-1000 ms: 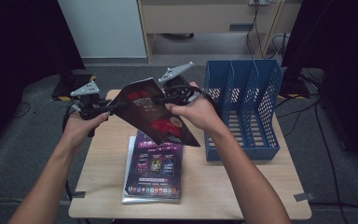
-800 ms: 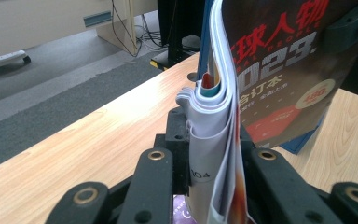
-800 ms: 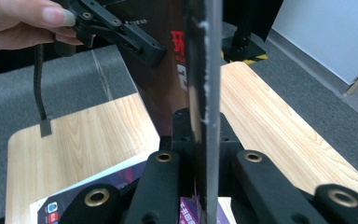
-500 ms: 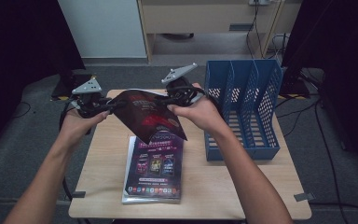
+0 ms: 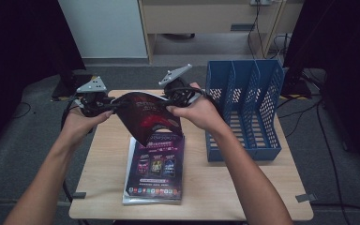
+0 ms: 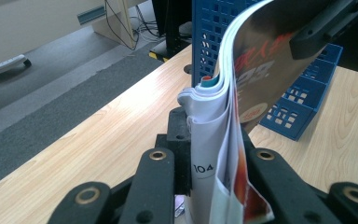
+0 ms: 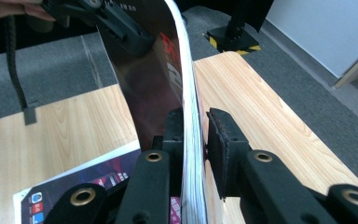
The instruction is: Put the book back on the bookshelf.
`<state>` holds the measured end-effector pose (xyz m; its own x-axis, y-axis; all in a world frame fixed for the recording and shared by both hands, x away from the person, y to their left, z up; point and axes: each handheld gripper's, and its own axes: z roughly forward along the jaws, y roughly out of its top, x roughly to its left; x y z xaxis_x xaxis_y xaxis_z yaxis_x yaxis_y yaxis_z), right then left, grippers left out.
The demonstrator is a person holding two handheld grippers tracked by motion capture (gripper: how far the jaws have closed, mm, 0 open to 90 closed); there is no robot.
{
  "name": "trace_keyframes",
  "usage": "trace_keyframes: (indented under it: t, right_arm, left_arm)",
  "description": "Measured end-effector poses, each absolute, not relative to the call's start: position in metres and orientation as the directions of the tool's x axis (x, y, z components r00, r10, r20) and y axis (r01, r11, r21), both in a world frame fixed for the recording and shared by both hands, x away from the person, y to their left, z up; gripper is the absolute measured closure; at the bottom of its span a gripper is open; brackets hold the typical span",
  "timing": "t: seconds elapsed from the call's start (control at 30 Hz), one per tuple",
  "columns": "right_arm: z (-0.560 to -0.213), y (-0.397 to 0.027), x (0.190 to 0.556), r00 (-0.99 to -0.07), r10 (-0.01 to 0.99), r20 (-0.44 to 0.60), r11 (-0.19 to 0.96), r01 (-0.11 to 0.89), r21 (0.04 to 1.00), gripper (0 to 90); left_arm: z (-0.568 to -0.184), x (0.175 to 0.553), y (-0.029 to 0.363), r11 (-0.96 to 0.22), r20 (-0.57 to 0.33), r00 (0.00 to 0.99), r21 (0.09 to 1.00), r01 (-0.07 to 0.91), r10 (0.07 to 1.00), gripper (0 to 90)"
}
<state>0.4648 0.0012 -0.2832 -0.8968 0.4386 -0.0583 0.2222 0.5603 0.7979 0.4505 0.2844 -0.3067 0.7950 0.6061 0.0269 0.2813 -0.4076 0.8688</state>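
A dark red magazine (image 5: 145, 115) hangs in the air between my two grippers, above the table's far half. My left gripper (image 5: 110, 107) is shut on its left edge; in the left gripper view the bent pages (image 6: 209, 154) are pinched between the jaws (image 6: 209, 135). My right gripper (image 5: 171, 101) is at its right edge. Its jaws (image 7: 196, 135) have just been opening: the magazine (image 7: 158, 79) stands between them against the left pad, with a slim gap to the right pad (image 7: 216, 140).
Another magazine stack (image 5: 157, 168) lies flat on the wooden table (image 5: 262, 187) under the held one. A blue file rack (image 5: 243, 108) with several slots stands at the right. A cabinet and cables are beyond the table.
The held magazine has swung from a wide slanted spread to a narrower, more upright hang, and its lower corner has drawn in to the left. Both hands have stayed about where they were.
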Motion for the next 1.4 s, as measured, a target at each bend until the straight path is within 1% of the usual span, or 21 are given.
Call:
trace_keyframes:
  t: [0.3,0.4,0.63,0.73,0.83,0.9,1.0,1.03,1.07,1.1,1.13,1.17,1.23,1.27,1.3,1.33,1.4]
  right_arm:
    - [-0.283,-0.004,0.466,-0.89,0.45,-0.072,0.575,0.227,0.786,83.1]
    - [-0.283,-0.005,0.466,-0.89,0.447,-0.083,0.581,0.218,0.784,83.6]
    - [-0.284,-0.006,0.469,-0.88,0.468,-0.085,0.584,0.236,0.777,83.6]
    - [-0.284,-0.006,0.469,-0.878,0.469,-0.097,0.592,0.23,0.772,86.5]
    - [-0.283,-0.004,0.468,-0.874,0.474,-0.106,0.592,0.227,0.773,87.0]
    - [-0.282,-0.005,0.468,-0.874,0.476,-0.102,0.588,0.229,0.776,87.1]
    - [-0.28,-0.007,0.467,-0.872,0.481,-0.089,0.58,0.241,0.778,87.2]
    - [-0.278,-0.009,0.466,-0.872,0.484,-0.076,0.576,0.252,0.777,87.2]
    - [-0.278,-0.009,0.466,-0.872,0.484,-0.076,0.576,0.252,0.777,87.2]
    - [-0.277,-0.009,0.466,-0.87,0.489,-0.065,0.571,0.263,0.778,87.2]
    - [-0.276,-0.011,0.465,-0.865,0.499,-0.049,0.563,0.281,0.778,87.2]
    - [-0.276,-0.011,0.465,-0.865,0.499,-0.049,0.563,0.281,0.778,87.2]
    - [-0.275,-0.013,0.466,-0.857,0.515,-0.027,0.549,0.305,0.778,87.3]
    - [-0.274,-0.013,0.466,-0.857,0.515,-0.025,0.545,0.305,0.781,87.3]
    - [-0.273,-0.014,0.465,-0.855,0.518,-0.01,0.535,0.315,0.784,87.3]
    - [-0.272,-0.015,0.465,-0.853,0.522,-0.003,0.53,0.322,0.785,87.3]
    - [-0.27,-0.016,0.464,-0.852,0.524,0.012,0.52,0.331,0.788,87.3]
  left_arm:
    - [-0.305,0.452,0.28,-0.417,0.031,0.8,0.865,0.278,0.599,77.0]
    - [-0.304,0.453,0.279,-0.418,0.029,0.801,0.864,0.28,0.598,76.9]
    - [-0.303,0.454,0.274,-0.427,0.038,0.806,0.862,0.274,0.591,76.4]
    - [-0.303,0.455,0.275,-0.425,0.036,0.804,0.862,0.276,0.594,75.7]
    - [-0.302,0.456,0.275,-0.426,0.037,0.801,0.861,0.278,0.598,74.6]
    - [-0.302,0.456,0.275,-0.426,0.046,0.799,0.864,0.269,0.599,72.4]
    - [-0.303,0.457,0.275,-0.404,0.061,0.777,0.878,0.257,0.627,65.1]
    - [-0.304,0.458,0.275,-0.389,0.059,0.767,0.885,0.256,0.639,57.7]
    - [-0.304,0.458,0.276,-0.375,0.055,0.758,0.891,0.257,0.65,57.7]
    - [-0.305,0.459,0.277,-0.358,0.05,0.749,0.898,0.255,0.66,53.7]
    - [-0.305,0.458,0.278,-0.346,0.055,0.739,0.905,0.246,0.672,42.7]
    - [-0.306,0.458,0.278,-0.337,0.059,0.731,0.91,0.241,0.68,42.7]
    - [-0.308,0.456,0.278,-0.329,0.078,0.697,0.915,0.234,0.713,29.8]
    - [-0.309,0.455,0.278,-0.316,0.072,0.675,0.916,0.246,0.734,23.4]
    - [-0.31,0.453,0.279,-0.286,0.053,0.648,0.923,0.259,0.76,14.2]
    - [-0.312,0.451,0.279,-0.268,0.037,0.642,0.926,0.266,0.766,7.1]
    - [-0.318,0.445,0.28,-0.287,0.06,0.647,0.924,0.252,0.76,7.2]
